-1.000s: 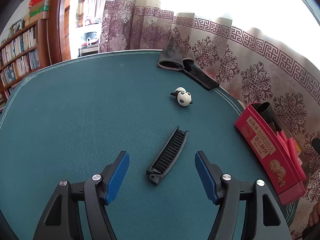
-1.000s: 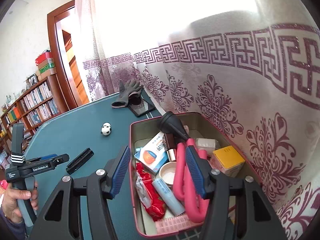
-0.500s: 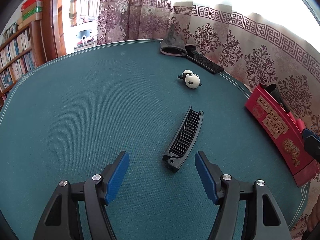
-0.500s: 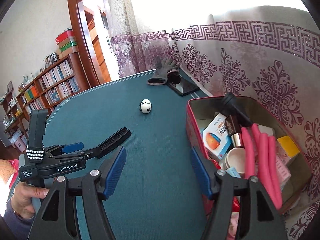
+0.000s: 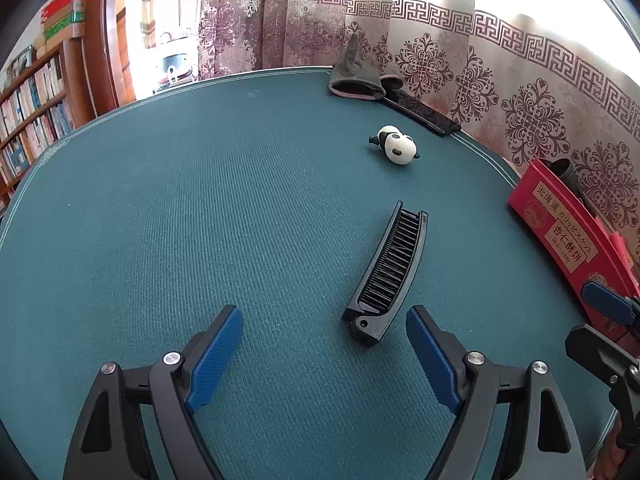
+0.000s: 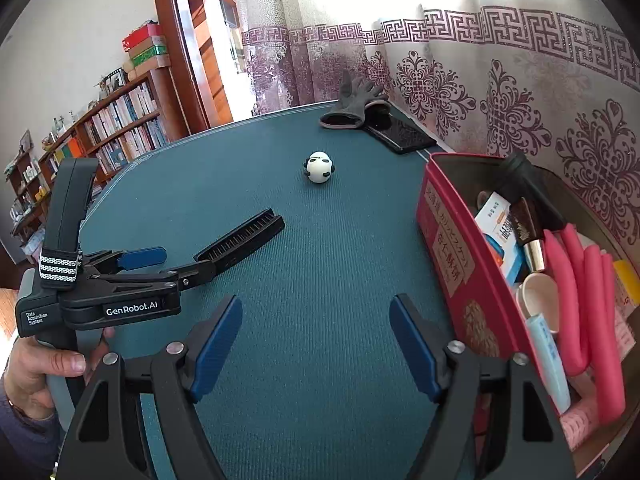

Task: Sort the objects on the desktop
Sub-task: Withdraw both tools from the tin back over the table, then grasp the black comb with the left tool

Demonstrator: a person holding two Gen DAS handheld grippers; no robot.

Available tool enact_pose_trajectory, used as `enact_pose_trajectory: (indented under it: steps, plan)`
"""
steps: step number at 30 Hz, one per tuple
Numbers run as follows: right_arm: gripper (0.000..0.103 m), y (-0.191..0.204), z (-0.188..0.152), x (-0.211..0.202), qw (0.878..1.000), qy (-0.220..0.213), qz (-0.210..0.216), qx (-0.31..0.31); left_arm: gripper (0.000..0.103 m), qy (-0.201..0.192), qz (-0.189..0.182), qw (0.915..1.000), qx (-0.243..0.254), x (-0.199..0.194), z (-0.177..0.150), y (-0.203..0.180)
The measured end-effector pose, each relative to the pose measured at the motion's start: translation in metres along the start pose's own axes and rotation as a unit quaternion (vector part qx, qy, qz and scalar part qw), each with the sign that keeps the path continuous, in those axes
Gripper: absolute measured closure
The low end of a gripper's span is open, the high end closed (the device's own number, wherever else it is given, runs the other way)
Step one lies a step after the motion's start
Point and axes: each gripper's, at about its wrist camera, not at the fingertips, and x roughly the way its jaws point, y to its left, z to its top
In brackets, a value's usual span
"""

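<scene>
On the green table [image 5: 180, 200] lie one black folding comb [image 5: 388, 272], one small panda figure [image 5: 396, 145], one grey glove [image 5: 356, 80] and one flat black case [image 5: 420, 110] just beside the glove at the far edge near the patterned curtain [image 5: 500, 80]. One red tin [image 6: 452, 256] stands at the right side of the table, well apart from the comb; its wall carries a cream label with red East Asian characters, too small to read with certainty. Inside the tin, the right wrist view shows three pink foam rollers [image 6: 592, 308], one white and blue carton with an orange mark [image 6: 500, 236], one small white cup [image 6: 536, 300], one yellow box [image 6: 628, 280], one pale tube [image 6: 548, 360] and one dark funnel-shaped item [image 6: 524, 184]. The left gripper [image 5: 324, 344] hangs low over the table with its jaws opening; the hinged end of the comb lies just ahead of the blue pads, nearer the right one, with neither pad touching it. In the right wrist view the same tool bears the words "GenRobot.AI" and "Data Acquisition System", and a hand [image 6: 44, 364] grips its handle. The right gripper [image 6: 316, 340] also has its jaws opening, over bare table, with nothing between them. A bookcase [image 6: 112, 136] stands against the far wall.
</scene>
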Motion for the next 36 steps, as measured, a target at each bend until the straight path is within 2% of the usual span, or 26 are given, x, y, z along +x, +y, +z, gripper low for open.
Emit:
enact_pose_trajectory:
  steps: [11, 16, 28, 29, 32, 36]
  plan:
    - [0.024, -0.003, -0.016, 0.023, 0.999, 0.043, 0.011, 0.018, 0.018, 0.005, 0.005, 0.9996, 0.026, 0.006, 0.003, -0.011]
    - [0.023, -0.005, -0.018, 0.026, 0.999, 0.045, 0.018, 0.025, 0.018, 0.008, 0.008, 0.9994, 0.033, 0.01, 0.007, -0.015]
    - [0.018, 0.003, -0.02, 0.029, 0.999, 0.049, 0.007, 0.001, 0.018, 0.017, 0.018, 0.9983, 0.053, 0.02, 0.008, -0.025]
    - [0.017, 0.004, -0.02, 0.03, 0.999, 0.05, 0.005, -0.001, 0.017, 0.017, 0.018, 0.9983, 0.052, 0.02, 0.008, -0.025]
    - [0.016, 0.006, -0.02, 0.031, 0.999, 0.051, 0.002, -0.007, 0.005, 0.02, 0.017, 0.9984, 0.05, 0.023, 0.009, -0.024]
    - [0.015, 0.007, -0.02, 0.031, 0.999, 0.052, 0.0, -0.011, 0.005, 0.022, 0.015, 0.9982, 0.054, 0.026, 0.011, -0.027]
